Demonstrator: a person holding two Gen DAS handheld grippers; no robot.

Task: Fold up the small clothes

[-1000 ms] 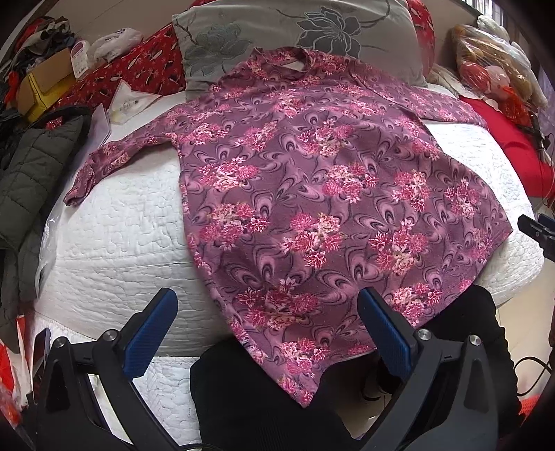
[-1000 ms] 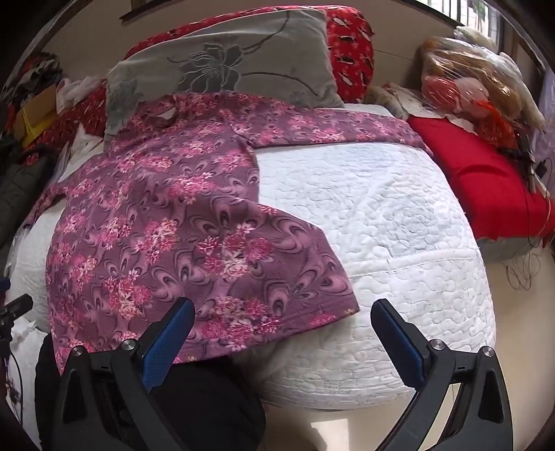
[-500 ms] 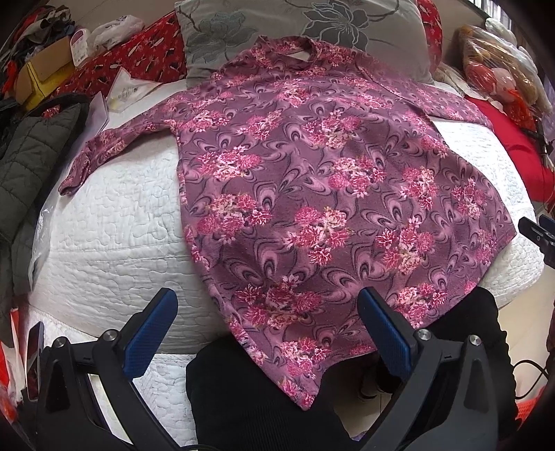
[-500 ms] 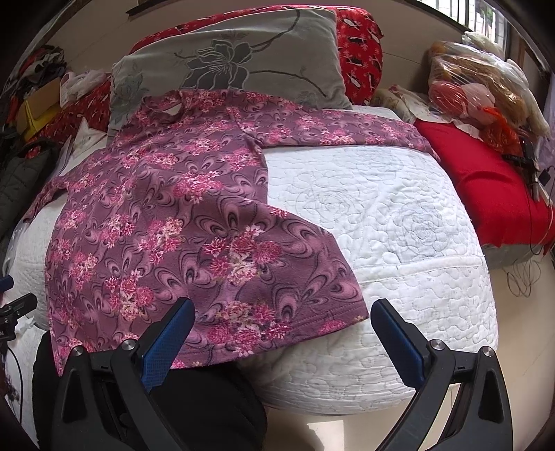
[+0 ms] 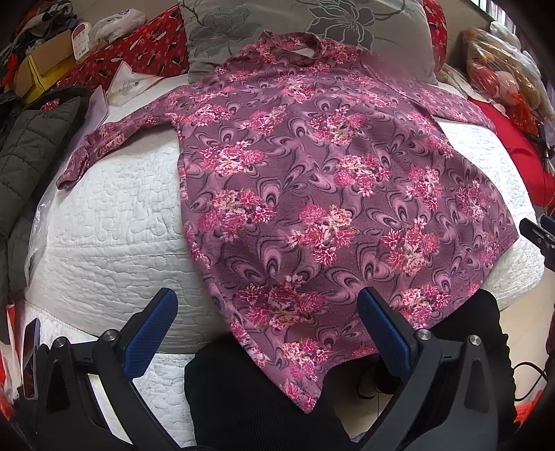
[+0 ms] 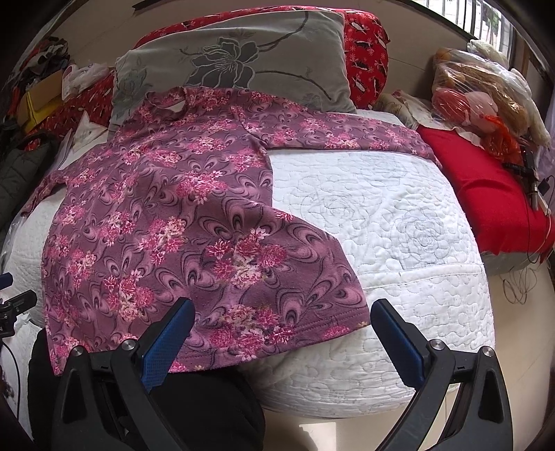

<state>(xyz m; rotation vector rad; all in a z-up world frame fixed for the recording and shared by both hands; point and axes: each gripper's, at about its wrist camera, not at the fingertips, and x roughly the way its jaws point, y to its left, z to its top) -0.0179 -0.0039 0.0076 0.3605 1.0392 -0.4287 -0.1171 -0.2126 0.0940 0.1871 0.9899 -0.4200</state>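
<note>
- The floral top lies spread flat on the white quilted bed, collar up against the grey pillow and hem hanging a little over the near edge of the bed.
- From where I stand, no fold has been made: the body is open in one layer, and both sleeves are stretched out to the sides, one toward the dark jacket, the other toward the red cushion.
- So I judge the task to be at its very start; the laying-out looks done, and all of the folding is left: sleeves in, sides in, then hem up to collar.
- The left gripper stands with its blue pads wide apart and holds nothing. It hovers just short of the hem, the lower left corner of the garment drooping between its fingers and over the person's dark trousers.
- The right gripper is equally wide and empty. The hem's right corner lies between its two fingers, just ahead of them, not touching either pad as far as I can tell.
- Both tools face the hem, each near one bottom corner, which suits taking the corners first.
</note>
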